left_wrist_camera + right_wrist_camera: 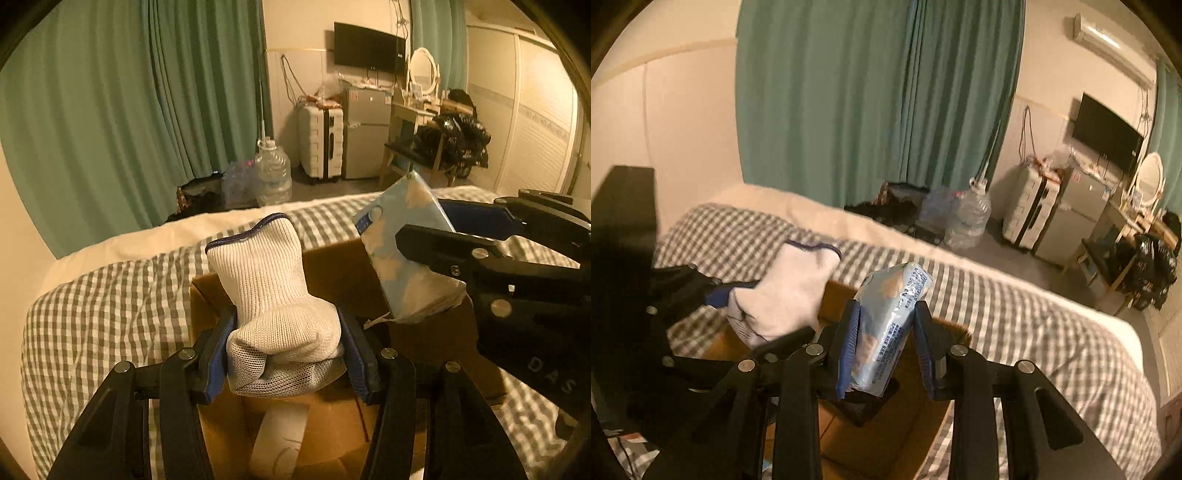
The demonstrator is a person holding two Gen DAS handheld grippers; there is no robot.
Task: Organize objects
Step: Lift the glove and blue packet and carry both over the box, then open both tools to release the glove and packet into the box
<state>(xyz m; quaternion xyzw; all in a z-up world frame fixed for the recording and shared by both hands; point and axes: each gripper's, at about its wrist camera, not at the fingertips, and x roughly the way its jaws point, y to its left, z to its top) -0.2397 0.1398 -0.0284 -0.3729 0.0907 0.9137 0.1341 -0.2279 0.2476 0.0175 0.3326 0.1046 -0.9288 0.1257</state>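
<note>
Your left gripper (284, 354) has its blue-padded jaws squeezed in on a white knitted sock with a dark blue cuff (271, 291). The bunched toe end sits right between the pads and the cuff end sticks up and away from the claw.

Your right gripper (886, 347) is narrowed around a pale blue plastic tissue pack with white cloud shapes (886, 325). The left pad is pressed on it, but there's a sliver of space on the right side, so it looks like a loose-ish hold. The pack stands nearly upright, tilted a bit to the right, with its top poking past the fingertips. There's small dark print running down its edge, too blurry to read.

Both claws hang over an open brown cardboard box (332, 269) sitting on a bed with a grey and white checked cover (110, 302). The sock is on the left, the tissue pack just beside it on the right, and they're not touching. In the left wrist view you can read "DAS" on the body of the right gripper.

Further out are green curtains (110, 110), a large clear water jug (273, 173) and a white hard-shell suitcase (319, 142).
</note>
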